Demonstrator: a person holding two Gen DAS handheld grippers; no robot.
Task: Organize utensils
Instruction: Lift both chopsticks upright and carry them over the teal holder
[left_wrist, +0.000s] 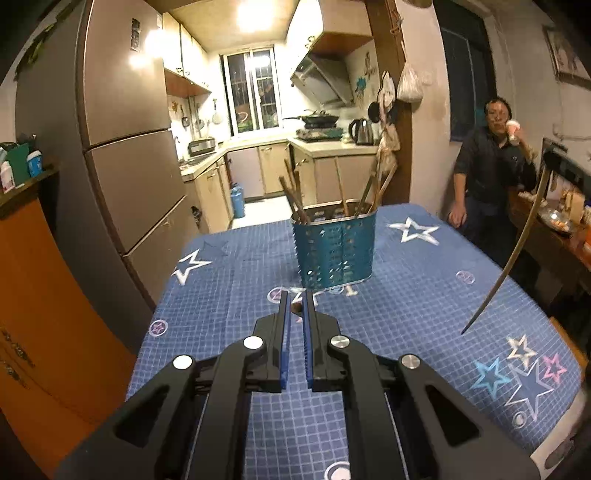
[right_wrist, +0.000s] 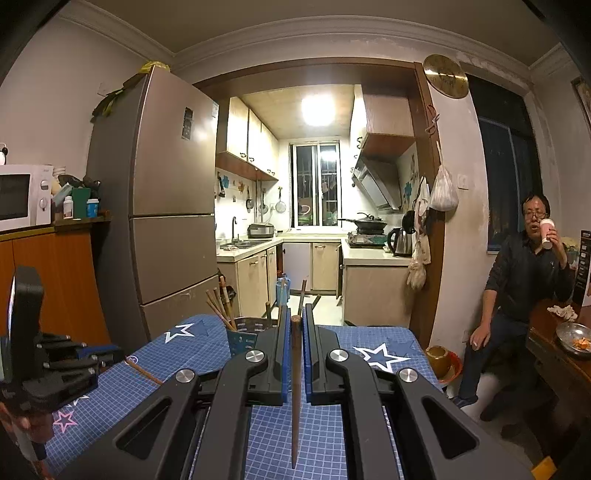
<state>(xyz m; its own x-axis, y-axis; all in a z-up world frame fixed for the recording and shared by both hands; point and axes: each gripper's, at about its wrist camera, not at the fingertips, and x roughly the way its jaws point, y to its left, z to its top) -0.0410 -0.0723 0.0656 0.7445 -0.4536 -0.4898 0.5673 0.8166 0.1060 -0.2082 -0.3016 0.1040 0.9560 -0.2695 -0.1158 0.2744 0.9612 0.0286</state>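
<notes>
Two black hand-held grippers
Left gripper (left_wrist: 296, 308) and right gripper (right_wrist: 295, 325): black angular fingers, blue pads, round silver screws.

One blue holder (left_wrist: 334, 247) stands mid-table, about seven chopsticks (left_wrist: 341, 192) rising from it; one chopstick (right_wrist: 295, 387) hangs in the right gripper (right_wrist: 295, 321), another (right_wrist: 142, 370) in the left gripper (left_wrist: 296, 299); one person (right_wrist: 517, 280) sits far right with one cup (right_wrist: 546, 233); one fridge (right_wrist: 166, 206) stands far left
</notes>
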